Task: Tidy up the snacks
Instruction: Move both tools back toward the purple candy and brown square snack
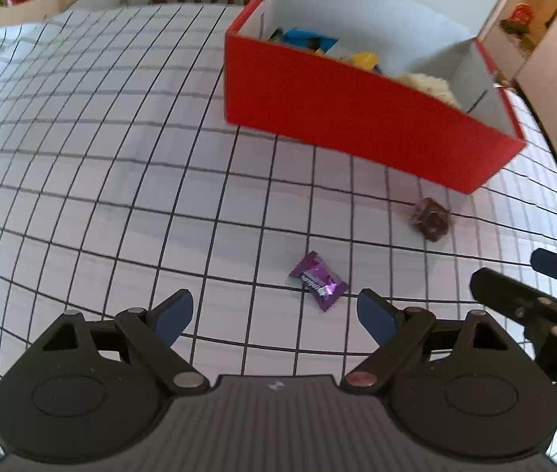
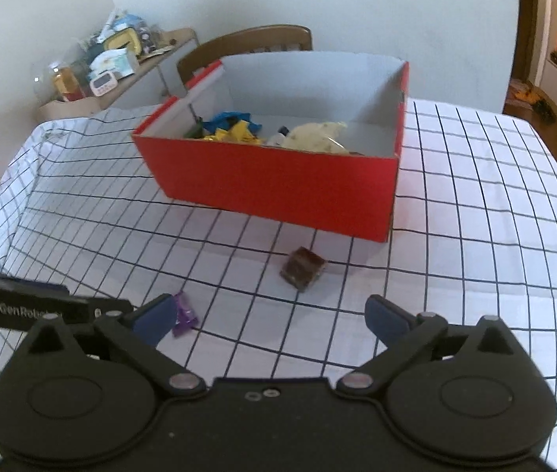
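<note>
A red box (image 1: 357, 126) with a white inside stands on the checked tablecloth and holds several wrapped snacks; it also shows in the right wrist view (image 2: 278, 185). A purple wrapped candy (image 1: 319, 285) lies just ahead of my open, empty left gripper (image 1: 274, 314). In the right wrist view the purple candy (image 2: 184, 314) lies beside the left finger. A brown wrapped chocolate (image 2: 303, 272) lies ahead of my open, empty right gripper (image 2: 270, 320), near the box; it also shows in the left wrist view (image 1: 430, 218). The right gripper's finger shows in the left wrist view (image 1: 522, 295).
A wooden chair (image 2: 247, 45) stands behind the table. A side cabinet with clutter (image 2: 113, 63) is at the back left. The tablecloth (image 1: 82, 157) stretches to the left of the box. A doorway and floor items are at the far right (image 2: 546, 90).
</note>
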Motion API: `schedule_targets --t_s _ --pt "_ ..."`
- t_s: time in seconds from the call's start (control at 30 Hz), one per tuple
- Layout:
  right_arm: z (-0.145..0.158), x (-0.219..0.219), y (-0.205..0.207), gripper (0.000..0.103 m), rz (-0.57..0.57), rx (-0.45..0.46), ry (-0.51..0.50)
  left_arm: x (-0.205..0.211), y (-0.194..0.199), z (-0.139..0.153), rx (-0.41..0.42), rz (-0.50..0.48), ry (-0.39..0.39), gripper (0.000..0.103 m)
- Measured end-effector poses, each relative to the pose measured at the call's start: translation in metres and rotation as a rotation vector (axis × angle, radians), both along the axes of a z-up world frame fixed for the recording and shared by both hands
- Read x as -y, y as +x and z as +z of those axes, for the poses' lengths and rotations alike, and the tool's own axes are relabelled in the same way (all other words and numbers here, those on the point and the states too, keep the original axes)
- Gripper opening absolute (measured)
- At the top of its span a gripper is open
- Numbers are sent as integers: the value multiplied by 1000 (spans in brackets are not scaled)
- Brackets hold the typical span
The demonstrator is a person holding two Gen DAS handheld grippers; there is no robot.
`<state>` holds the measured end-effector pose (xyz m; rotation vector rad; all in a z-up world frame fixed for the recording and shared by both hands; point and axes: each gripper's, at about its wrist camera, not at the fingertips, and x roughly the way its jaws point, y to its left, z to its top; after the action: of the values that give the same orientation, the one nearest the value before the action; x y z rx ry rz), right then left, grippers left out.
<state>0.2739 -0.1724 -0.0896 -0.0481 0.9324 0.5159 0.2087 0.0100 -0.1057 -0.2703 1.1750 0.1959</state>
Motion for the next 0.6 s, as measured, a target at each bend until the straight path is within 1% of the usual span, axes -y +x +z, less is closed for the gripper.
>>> schedule_targets --t_s 0.1,0.2,0.37,0.47,0.6 --pt "-6 0 10 100 -31 -26 -9 -1 8 -9 -38 33 -1 91" --pt "-11 -1 22 98 -64 -58 -1 -2 16 -16 -59 63 -8 91" --pt "-18 -7 39 98 -88 -92 4 0 28 -24 -77 95 -28 91" --pt "-24 -8 49 94 -116 -117 8 3 34 -27 -76 113 -26 91" --pt "-32 -14 60 90 -147 -135 -16 3 41 -35 -91 142 -21 90"
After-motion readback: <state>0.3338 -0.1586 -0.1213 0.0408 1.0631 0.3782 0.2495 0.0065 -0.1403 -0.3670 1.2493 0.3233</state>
